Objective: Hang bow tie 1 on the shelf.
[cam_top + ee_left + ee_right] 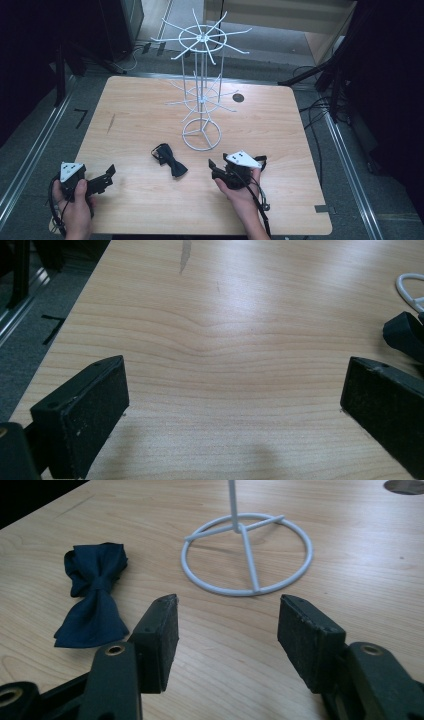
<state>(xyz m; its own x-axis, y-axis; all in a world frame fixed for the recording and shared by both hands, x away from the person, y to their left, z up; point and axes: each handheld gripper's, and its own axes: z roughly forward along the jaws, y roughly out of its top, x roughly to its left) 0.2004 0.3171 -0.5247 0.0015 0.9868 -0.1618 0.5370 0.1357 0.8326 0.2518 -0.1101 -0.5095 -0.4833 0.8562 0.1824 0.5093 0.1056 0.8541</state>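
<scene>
Table (130,120) left half open; wire rack (201,100) blocks centre, bow tie (169,160) beside base.

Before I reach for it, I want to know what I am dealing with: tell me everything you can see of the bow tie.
The bow tie is dark, navy in the right gripper view, and looks like soft fabric. It has two flared wings pinched by a centre knot, with a thin strap looped at its far end. It lies flat and askew on the wooden table, near the white wire rack's ring base but apart from it. Nothing touches it except the table; both grippers are clear of it.
</scene>
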